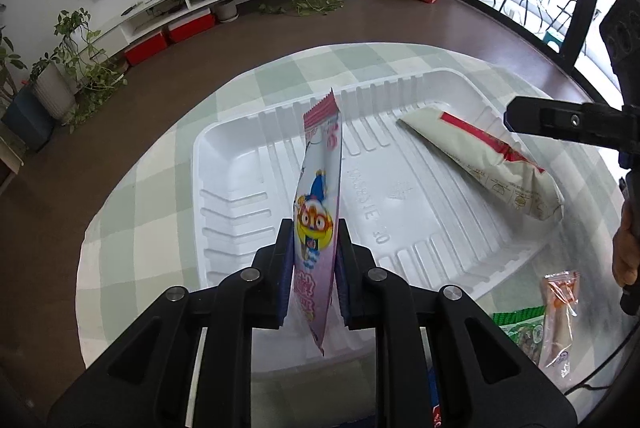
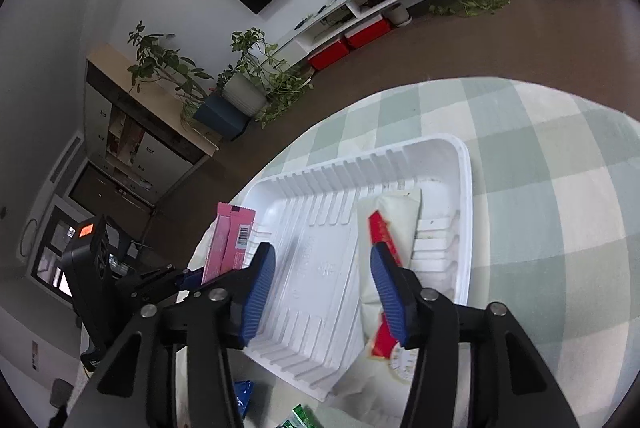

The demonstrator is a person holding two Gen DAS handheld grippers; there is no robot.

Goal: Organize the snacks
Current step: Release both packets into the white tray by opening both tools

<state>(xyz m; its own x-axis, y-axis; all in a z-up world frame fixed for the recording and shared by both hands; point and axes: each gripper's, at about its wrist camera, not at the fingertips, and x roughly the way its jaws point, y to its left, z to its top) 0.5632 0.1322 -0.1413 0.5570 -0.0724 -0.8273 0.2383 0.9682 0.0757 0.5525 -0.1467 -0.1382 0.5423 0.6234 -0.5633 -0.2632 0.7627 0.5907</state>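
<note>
Pink foil identifies the cartoon-printed snack packet [image 1: 318, 216], clamped edge-on between the closed pads of the left gripper [image 1: 313, 260] and hanging above the near edge of the white plastic tray [image 1: 240, 164]. A cream-and-red packet [image 1: 496, 164] already lies along the tray's right side. The right gripper [image 2: 322, 288] hovers over that packet with its jaws about half open and nothing between them. More packets [image 1: 556, 312] lie on the checked tablecloth [image 1: 160, 164] off the tray's near right corner. Step in hand appears to be placement: next, lower the pink packet onto the bare left half of the tray, then open the pads.
</note>
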